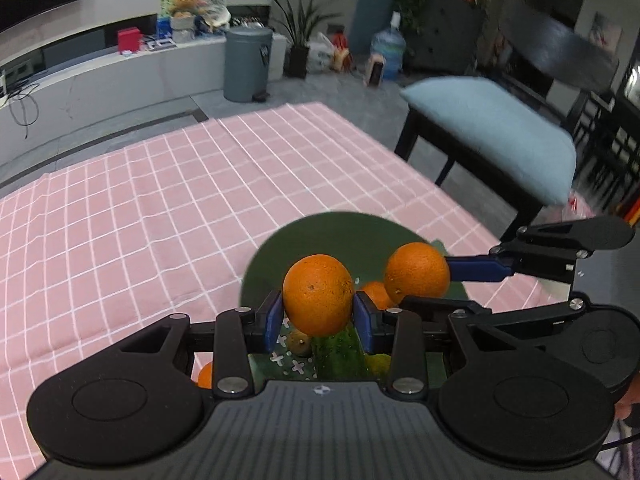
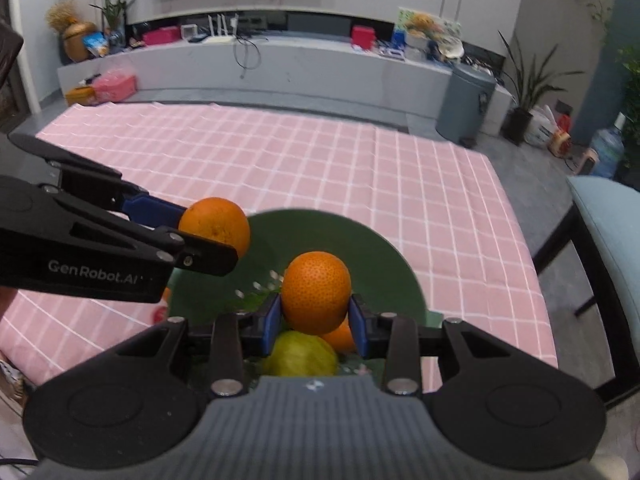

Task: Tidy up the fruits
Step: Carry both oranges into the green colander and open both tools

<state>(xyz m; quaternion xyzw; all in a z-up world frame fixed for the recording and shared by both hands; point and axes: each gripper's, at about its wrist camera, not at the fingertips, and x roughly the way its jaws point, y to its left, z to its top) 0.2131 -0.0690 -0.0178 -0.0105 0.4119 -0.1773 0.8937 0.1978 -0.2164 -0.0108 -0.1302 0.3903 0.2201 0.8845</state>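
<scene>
Room: living area with a long low grey ledge, a dark screen on the wall, a grey bin point(image 2: 464, 98), potted plants and a water jug point(image 1: 388, 50) on the floor.
Surface: covered by a pink checked cloth point(image 1: 140, 208); a black chair with a pale blue cushion point(image 1: 500, 136) stands just beside it.
Green plate point(image 2: 384, 268): rests on the cloth near the front edge, below both grippers.
Left gripper point(image 1: 318, 314): closed part-way onto an orange point(image 1: 318, 294), blue pads touching both sides, fruit held clear above the plate.
Right gripper point(image 2: 316, 316): closed part-way onto a second orange point(image 2: 316, 292), gripped the same way, above the plate.
Relation: the two held oranges are near each other but apart, both over the plate.
Below the grippers: a third orange point(image 2: 342, 338), a yellow-green fruit point(image 2: 300, 354), a small brownish fruit point(image 1: 299, 342) and a cucumber point(image 1: 340, 354), partly hidden; the exact container cannot be told.
Further orange point(image 1: 205, 376): only a sliver visible at the left gripper's edge.
</scene>
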